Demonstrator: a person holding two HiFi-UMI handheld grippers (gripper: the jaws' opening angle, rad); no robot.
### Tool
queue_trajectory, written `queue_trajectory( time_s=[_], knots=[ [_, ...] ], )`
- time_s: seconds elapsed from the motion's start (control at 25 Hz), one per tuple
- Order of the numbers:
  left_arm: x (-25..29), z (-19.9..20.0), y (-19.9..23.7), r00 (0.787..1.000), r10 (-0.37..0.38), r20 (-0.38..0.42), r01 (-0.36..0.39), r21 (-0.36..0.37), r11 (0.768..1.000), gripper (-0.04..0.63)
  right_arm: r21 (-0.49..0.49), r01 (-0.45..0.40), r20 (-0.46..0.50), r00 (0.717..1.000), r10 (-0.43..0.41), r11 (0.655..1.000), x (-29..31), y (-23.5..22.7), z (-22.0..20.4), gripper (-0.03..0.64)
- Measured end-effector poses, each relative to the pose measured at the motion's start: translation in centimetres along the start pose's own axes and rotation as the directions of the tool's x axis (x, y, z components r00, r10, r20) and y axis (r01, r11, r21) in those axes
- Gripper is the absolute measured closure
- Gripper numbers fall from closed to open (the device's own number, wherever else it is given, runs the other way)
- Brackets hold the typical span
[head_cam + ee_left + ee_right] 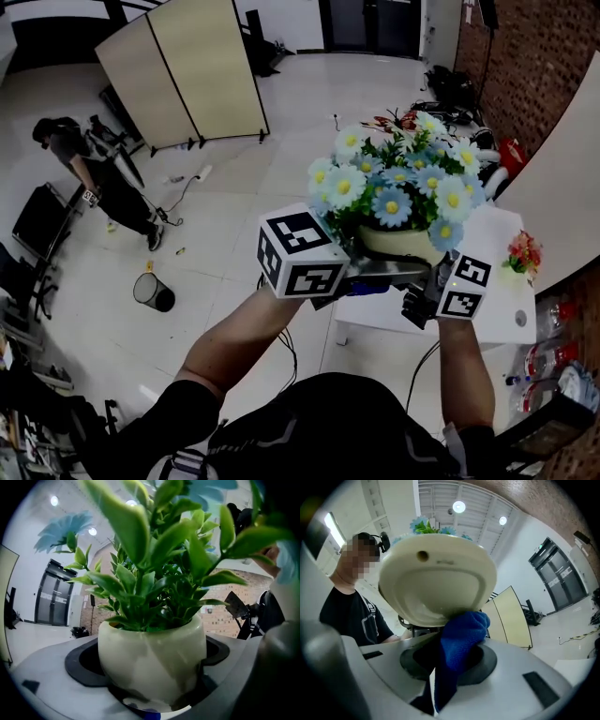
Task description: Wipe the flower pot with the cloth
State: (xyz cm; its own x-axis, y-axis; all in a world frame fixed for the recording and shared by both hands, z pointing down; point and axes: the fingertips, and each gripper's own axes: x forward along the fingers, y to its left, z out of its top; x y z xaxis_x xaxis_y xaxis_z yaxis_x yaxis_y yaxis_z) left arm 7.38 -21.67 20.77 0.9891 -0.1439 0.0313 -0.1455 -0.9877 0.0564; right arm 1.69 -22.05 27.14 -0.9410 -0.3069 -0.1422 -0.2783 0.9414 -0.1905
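Observation:
A cream flower pot with blue and white daisies is held up in the air above a white table. My left gripper is shut on the pot. In the left gripper view the pot fills the gap between the dark pads. My right gripper is just below and to the right, shut on a blue cloth. The cloth's bunched tip presses against the pot's underside. In the head view only a sliver of the cloth shows under the pot.
A small pot of red flowers stands on the table's right end. A brick wall runs along the right, with bottles below it. On the floor at left are a folding screen, a bin and another person.

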Motion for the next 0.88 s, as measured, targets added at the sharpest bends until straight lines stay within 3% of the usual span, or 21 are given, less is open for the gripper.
queue_trajectory(
  time_s=[0.2,0.52,0.88],
  knots=[
    [0.2,-0.6,0.9,0.999,0.041,0.004,-0.041,0.003,0.999,0.017,0.001,-0.077,0.010,0.997,0.077,0.997,-1.2,2.9,-0.3,0.540],
    [0.7,-0.7,1.3,0.998,0.056,0.028,-0.055,-0.006,0.998,0.017,-0.015,-0.116,0.029,0.993,0.116,0.993,-4.2,6.0,-0.7,0.540],
    [-0.3,0.6,-1.0,0.999,-0.035,0.036,0.035,-0.004,0.999,0.017,0.046,0.062,0.056,0.996,-0.065,0.997,-1.8,-1.3,0.3,0.540]
  ],
)
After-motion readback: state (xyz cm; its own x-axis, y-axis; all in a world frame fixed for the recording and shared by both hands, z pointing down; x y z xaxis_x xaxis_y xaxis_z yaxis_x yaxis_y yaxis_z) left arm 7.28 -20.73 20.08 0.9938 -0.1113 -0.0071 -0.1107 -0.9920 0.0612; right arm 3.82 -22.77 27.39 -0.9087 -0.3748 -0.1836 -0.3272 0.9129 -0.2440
